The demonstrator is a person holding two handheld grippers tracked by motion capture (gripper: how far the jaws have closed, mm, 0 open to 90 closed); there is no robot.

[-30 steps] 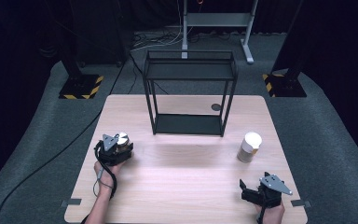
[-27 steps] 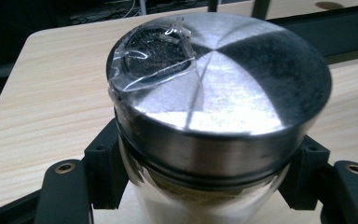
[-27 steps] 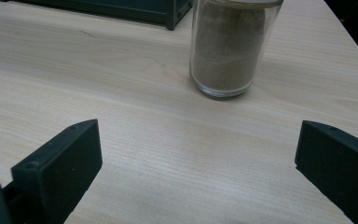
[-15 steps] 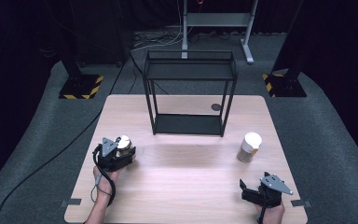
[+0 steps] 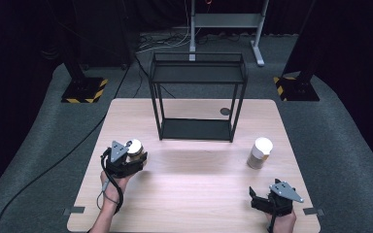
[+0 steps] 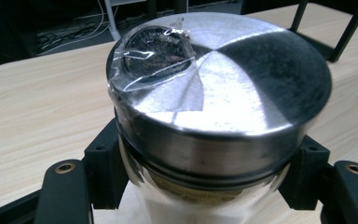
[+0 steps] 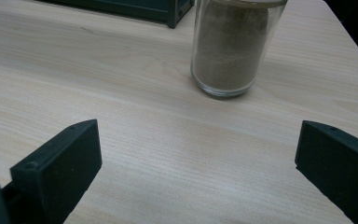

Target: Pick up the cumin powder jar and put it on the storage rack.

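Observation:
My left gripper [image 5: 132, 156] is shut on a glass jar [image 5: 134, 148] with a shiny metal lid [image 6: 219, 79], held above the left part of the wooden table [image 5: 194, 189]. In the left gripper view both black jaws press the jar's sides just under the lid, and clear tape covers a dark round patch on the lid. A second jar [image 5: 260, 153] of brownish powder [image 7: 230, 46] stands on the table at the right. My right gripper [image 5: 257, 200] rests near the front right corner, its jaws wide open toward that jar [image 7: 200, 158], with nothing between them.
A black metal two-level shelf frame [image 5: 197, 94] stands at the table's back middle. A small round dark grommet [image 5: 225, 111] sits beside its right leg. Cables trail from both grippers toward the table's front edge.
My left gripper has lifted the metal-lidded jar and carried it slightly right and away from the front edge. The right gripper has stayed in place.

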